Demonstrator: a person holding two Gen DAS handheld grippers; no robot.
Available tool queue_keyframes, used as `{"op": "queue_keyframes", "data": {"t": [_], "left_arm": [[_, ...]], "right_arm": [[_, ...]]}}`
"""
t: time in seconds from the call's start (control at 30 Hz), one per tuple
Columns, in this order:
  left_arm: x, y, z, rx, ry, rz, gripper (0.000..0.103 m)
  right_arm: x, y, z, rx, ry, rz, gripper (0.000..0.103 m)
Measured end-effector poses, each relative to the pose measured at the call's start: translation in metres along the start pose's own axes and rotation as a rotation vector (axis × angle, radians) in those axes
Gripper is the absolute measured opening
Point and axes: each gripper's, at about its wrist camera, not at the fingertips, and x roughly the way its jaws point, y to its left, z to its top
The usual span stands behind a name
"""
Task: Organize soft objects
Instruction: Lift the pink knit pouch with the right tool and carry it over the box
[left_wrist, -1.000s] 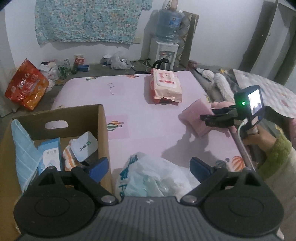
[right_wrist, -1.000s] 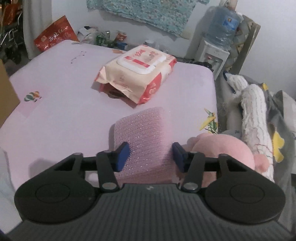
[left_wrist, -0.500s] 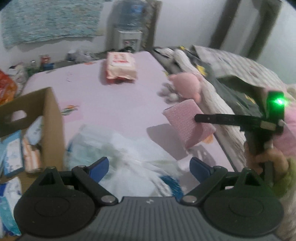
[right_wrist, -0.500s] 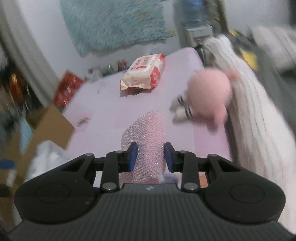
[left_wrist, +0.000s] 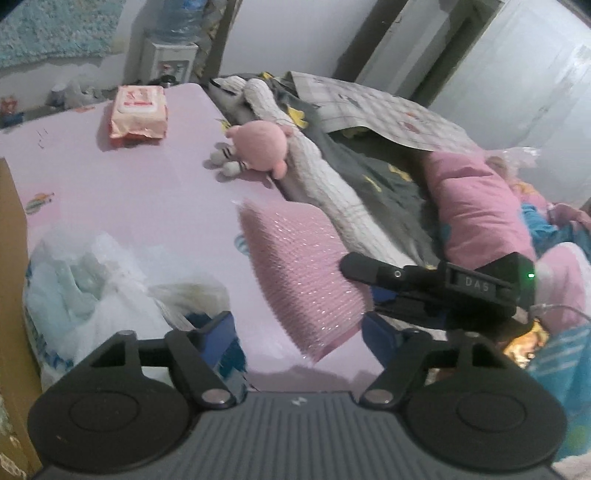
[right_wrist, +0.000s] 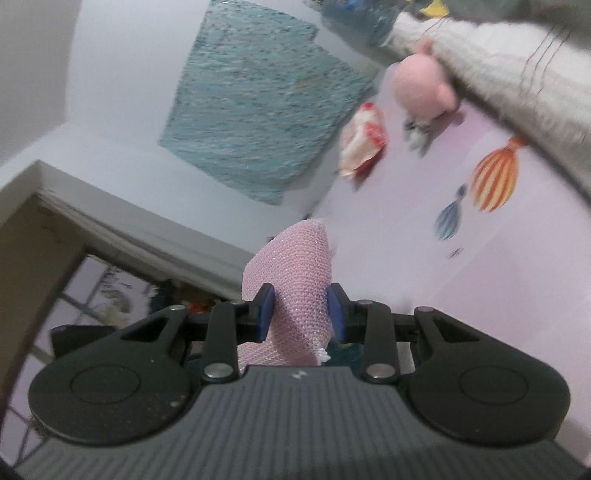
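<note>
A pink, bumpy foam pad (left_wrist: 299, 273) hangs above the pink mat (left_wrist: 147, 192), and my right gripper (right_wrist: 299, 306) is shut on it (right_wrist: 295, 280). In the left wrist view the right gripper (left_wrist: 360, 290) reaches in from the right with the pad tilted. My left gripper (left_wrist: 299, 332) sits just below. Its jaws are closing, and the pad's lower corner lies between the blue fingers (left_wrist: 221, 332) without touching them. A pink plush toy (left_wrist: 262, 147) and a pack of wipes (left_wrist: 138, 110) lie further back on the mat.
A crumpled white plastic bag (left_wrist: 92, 273) lies at the left beside a cardboard box (left_wrist: 11, 258). A grey blanket (left_wrist: 388, 177), a white knitted throw (left_wrist: 317, 173) and a pink pillow (left_wrist: 476, 206) are piled at the right. A water dispenser (left_wrist: 171, 62) stands at the back.
The right gripper closed on the pink pad, lifted it, rolled over and carried it up to the left gripper. The left gripper swung right, away from the box, and its jaws narrowed.
</note>
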Motion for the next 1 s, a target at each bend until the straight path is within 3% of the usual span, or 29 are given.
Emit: {"op": "queue_keyframes", "data": {"t": [0.23, 0.43, 0.73, 1.0], "left_arm": [[-0.05, 0.0, -0.022, -0.033, -0.085, -0.002, 0.063], [-0.114, 0.021, -0.05, -0.119, -0.208, 0.091, 0.063], [-0.205, 0.092, -0.119, -0.356, -0.387, 0.299, 0.065], [-0.219, 0.174, -0.176, -0.585, -0.383, 0.409, 0.065]], "right_arm": [[0.014, 0.041, -0.013, -0.042, 0.094, 0.095, 0.03], [0.062, 0.098, -0.022, -0.153, 0.243, 0.162, 0.03], [0.203, 0.192, -0.076, -0.346, 0.599, 0.241, 0.031], [0.337, 0.236, -0.158, -0.525, 0.946, 0.177, 0.031]]}}
